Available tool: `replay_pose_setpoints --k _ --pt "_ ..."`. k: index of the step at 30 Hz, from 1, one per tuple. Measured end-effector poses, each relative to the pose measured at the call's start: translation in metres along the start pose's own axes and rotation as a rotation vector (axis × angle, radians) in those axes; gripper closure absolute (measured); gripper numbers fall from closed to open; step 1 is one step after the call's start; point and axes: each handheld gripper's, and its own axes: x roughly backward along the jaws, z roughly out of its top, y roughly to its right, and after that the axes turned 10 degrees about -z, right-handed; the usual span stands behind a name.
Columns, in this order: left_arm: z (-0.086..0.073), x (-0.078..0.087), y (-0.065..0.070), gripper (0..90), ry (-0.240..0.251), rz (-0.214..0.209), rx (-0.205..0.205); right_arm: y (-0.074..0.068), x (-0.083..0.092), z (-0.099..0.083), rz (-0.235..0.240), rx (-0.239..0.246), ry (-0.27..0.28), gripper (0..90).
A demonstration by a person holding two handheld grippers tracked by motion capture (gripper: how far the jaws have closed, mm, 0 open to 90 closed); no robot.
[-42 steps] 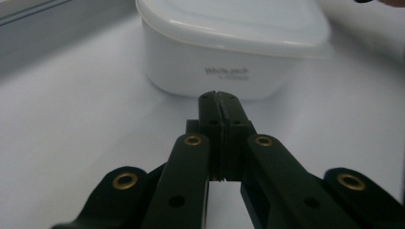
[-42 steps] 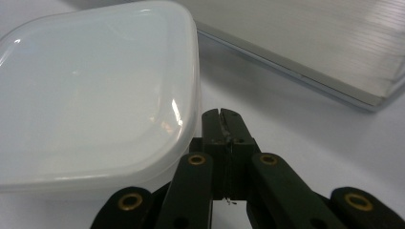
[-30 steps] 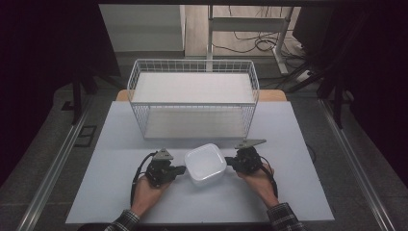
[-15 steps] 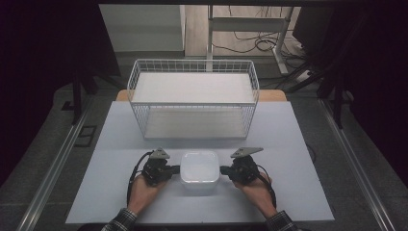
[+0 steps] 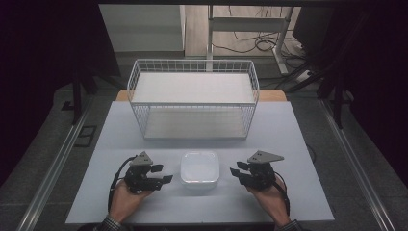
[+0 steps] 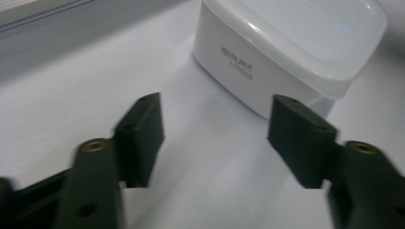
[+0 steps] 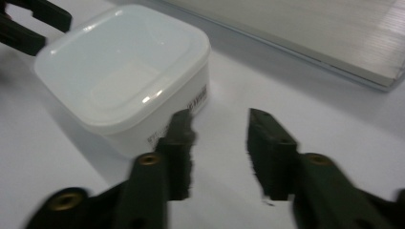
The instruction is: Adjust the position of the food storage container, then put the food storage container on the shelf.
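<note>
White plastic box (image 5: 199, 168), rounded corners, smooth lid, between open tongs

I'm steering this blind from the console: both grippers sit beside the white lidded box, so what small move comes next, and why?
Probably pull both hands a little further apart. The white lidded box rests flat on the table, short of the wire basket. The left gripper and right gripper have just been opening, with nothing between their jaws, so the box looks released.

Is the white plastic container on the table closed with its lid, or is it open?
Closed. The white plastic container has its lid seated flat across the top, edges flush all around.
</note>
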Motion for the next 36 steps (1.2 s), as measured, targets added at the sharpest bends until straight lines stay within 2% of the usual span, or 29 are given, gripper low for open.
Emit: replay_pose_setpoints --k 1,2,3,4,5,7,8,14,17,22,27,30,36 --pt "0.0 0.0 0.0 28.6 0.0 0.0 0.0 -0.001 0.001 -0.001 -0.013 0.0 -0.007 45.8" --pt "-0.002 0.0 0.0 28.6 -0.002 -0.002 0.002 -0.001 0.001 -0.001 -0.013 0.0 -0.007 45.8" --pt "-0.003 0.0 0.0 25.8 -0.006 -0.006 0.008 -0.001 0.0 -0.003 -0.019 0.001 -0.011 36.6" --pt "-0.006 -0.001 -0.002 20.3 -0.007 -0.026 0.024 -0.002 -0.003 -0.009 -0.04 0.017 -0.025 20.3" --pt "-0.006 -0.001 -0.002 16.5 -0.007 -0.026 0.024 -0.002 -0.003 -0.009 -0.04 0.017 -0.025 20.3" --pt "-0.006 -0.002 -0.004 14.8 -0.01 -0.037 0.035 -0.001 -0.007 -0.014 -0.062 0.042 -0.045 11.7" --pt "-0.006 -0.002 -0.004 11.2 0.005 -0.044 0.029 -0.001 -0.011 -0.016 -0.059 0.049 -0.063 7.1" --pt "-0.007 -0.004 -0.007 5.3 0.029 -0.041 -0.005 -0.001 -0.013 -0.015 -0.006 0.045 -0.047 3.1" --pt "-0.007 -0.005 -0.007 4.0 0.033 -0.043 -0.008 0.001 -0.014 -0.014 0.012 0.038 -0.039 3.1" --pt "0.003 -0.007 -0.004 4.3 0.035 -0.044 -0.028 0.001 -0.016 -0.009 0.036 0.026 -0.01 2.6" --pt "0.011 -0.009 -0.002 4.7 0.021 -0.059 -0.024 -0.003 -0.018 -0.002 0.059 0.025 0.0 2.3" --pt "0.016 -0.011 -0.001 4.4 0.013 -0.066 -0.022 -0.007 -0.021 0.006 0.091 0.0 -0.012 2.6" --pt "0.028 -0.014 -0.002 5.2 0.04 -0.133 0.012 -0.014 -0.025 0.016 0.091 0.003 -0.04 0.3"
